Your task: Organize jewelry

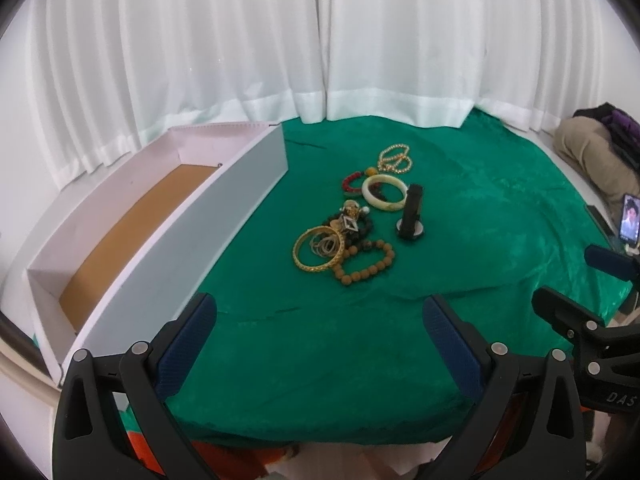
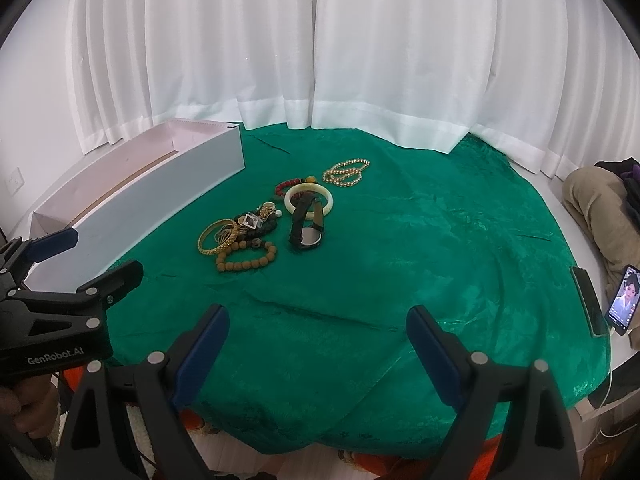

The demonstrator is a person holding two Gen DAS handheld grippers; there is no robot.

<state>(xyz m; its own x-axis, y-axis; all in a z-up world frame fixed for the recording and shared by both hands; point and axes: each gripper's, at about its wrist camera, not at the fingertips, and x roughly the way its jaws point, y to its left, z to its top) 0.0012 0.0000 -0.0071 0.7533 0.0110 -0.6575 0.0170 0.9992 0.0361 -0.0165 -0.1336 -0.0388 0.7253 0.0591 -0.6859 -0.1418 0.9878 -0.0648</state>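
Note:
A pile of jewelry lies on the green cloth (image 1: 460,208): a gold bangle (image 1: 319,252), a brown bead bracelet (image 1: 366,266), a white jade bangle (image 1: 384,192), a red bead bracelet (image 1: 352,182), pearl strands (image 1: 395,158) and a black watch (image 1: 411,216). A long white box (image 1: 236,208) with a brown floor stands open at the left. My left gripper (image 1: 320,332) is open and empty, well short of the pile. My right gripper (image 2: 318,344) is open and empty, near the cloth's front edge. The gold bangle (image 2: 218,237), watch (image 2: 306,229) and box (image 2: 160,196) also show in the right wrist view.
White curtains (image 1: 320,40) hang behind the table. A lit phone (image 2: 622,300) and a dark flat device (image 2: 588,304) lie at the cloth's right edge. A pile of clothes (image 2: 600,208) sits at the far right.

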